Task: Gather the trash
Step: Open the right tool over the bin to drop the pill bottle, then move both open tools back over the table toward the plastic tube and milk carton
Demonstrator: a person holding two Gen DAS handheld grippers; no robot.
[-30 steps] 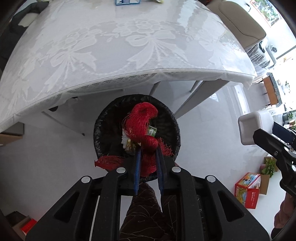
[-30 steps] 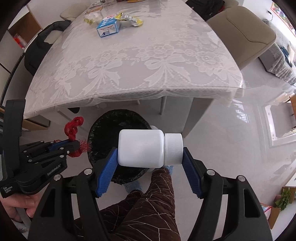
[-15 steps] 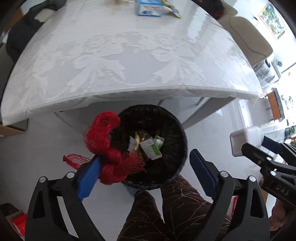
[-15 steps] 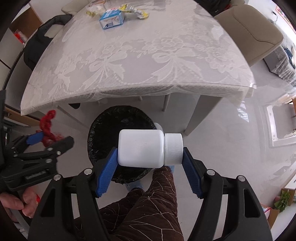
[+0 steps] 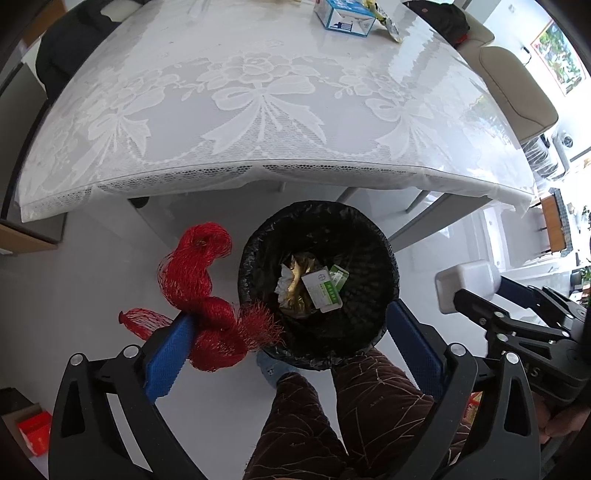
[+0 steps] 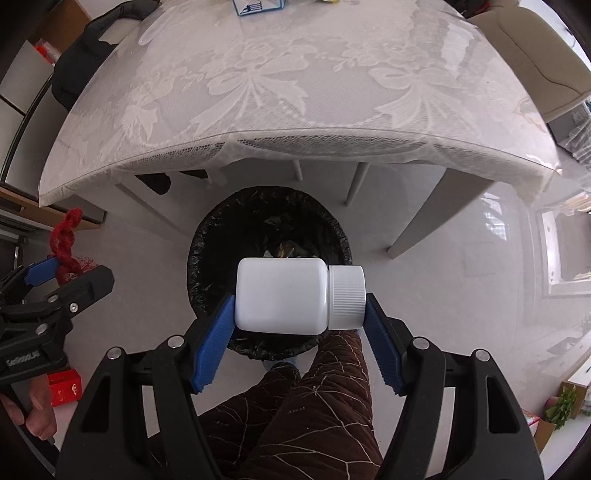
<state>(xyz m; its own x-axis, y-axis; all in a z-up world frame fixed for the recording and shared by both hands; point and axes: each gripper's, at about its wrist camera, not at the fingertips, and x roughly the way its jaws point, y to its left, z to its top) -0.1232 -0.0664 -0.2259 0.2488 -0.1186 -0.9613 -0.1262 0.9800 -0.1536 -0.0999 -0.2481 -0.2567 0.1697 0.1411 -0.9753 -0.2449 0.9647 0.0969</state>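
A black-lined trash bin (image 5: 317,229) stands on the floor by the table; it holds a white-green box (image 5: 321,291) and crumpled wrappers. My left gripper (image 5: 291,350) is open above the bin's near rim. A red mesh net (image 5: 203,291) clings to its left pad, hanging outside the bin's left rim. My right gripper (image 6: 299,328) is shut on a white plastic bottle (image 6: 295,295), held sideways over the bin (image 6: 207,251). The bottle also shows in the left wrist view (image 5: 465,288), and the net in the right wrist view (image 6: 66,243).
A table with a white lace cloth (image 5: 258,92) overhangs behind the bin; a blue-white carton (image 5: 343,14) and wrappers lie at its far end. Table legs (image 6: 417,225) stand right of the bin. Beige chairs (image 5: 517,88) sit right. My legs (image 6: 295,413) are below.
My left gripper opened from shut on the net; the net stayed stuck to the left pad and swung left, off the bin. The right gripper moved over the bin with the bottle.
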